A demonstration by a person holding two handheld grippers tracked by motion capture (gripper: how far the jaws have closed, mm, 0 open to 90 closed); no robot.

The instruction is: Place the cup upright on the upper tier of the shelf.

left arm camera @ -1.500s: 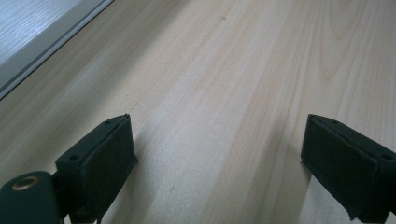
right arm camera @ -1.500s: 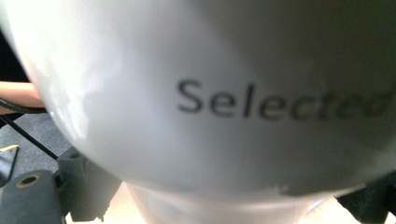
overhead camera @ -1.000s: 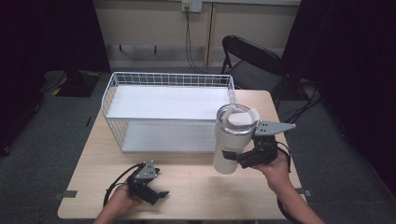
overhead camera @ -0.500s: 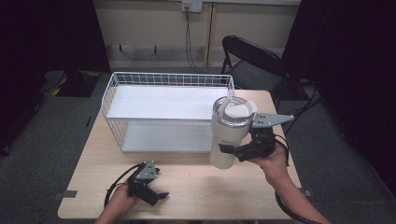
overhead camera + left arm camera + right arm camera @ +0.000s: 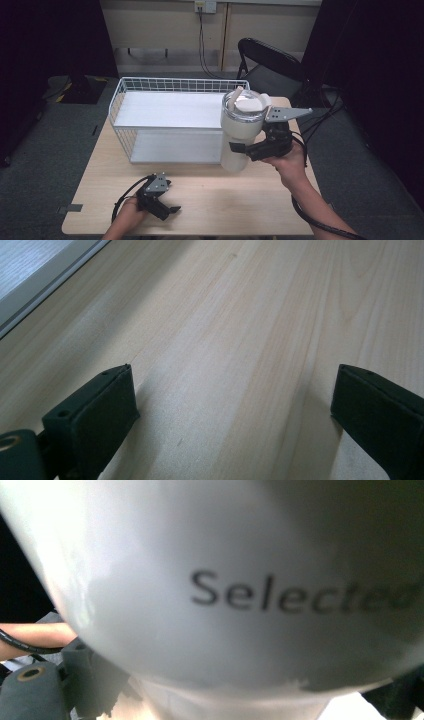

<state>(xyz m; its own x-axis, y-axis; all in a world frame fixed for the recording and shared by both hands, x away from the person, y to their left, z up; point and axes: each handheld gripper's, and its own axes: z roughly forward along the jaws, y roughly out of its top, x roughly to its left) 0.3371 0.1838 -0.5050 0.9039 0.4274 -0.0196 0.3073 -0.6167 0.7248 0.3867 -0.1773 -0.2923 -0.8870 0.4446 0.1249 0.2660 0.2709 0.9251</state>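
While empty left tongs (image 5: 167,210) gape, tumbler (image 5: 242,131) in right tongs (image 5: 239,148).

My left gripper (image 5: 165,207) lies low on the table near my side, its jaws spread wide apart with nothing between them. My right gripper (image 5: 245,149) is raised, forearm reaching forward, jaws clamped on the white tumbler (image 5: 239,131).

I see grey carpet floor (image 5: 45,165), a black folding chair (image 5: 272,70) at upper right, a beige wall (image 5: 160,22) behind.
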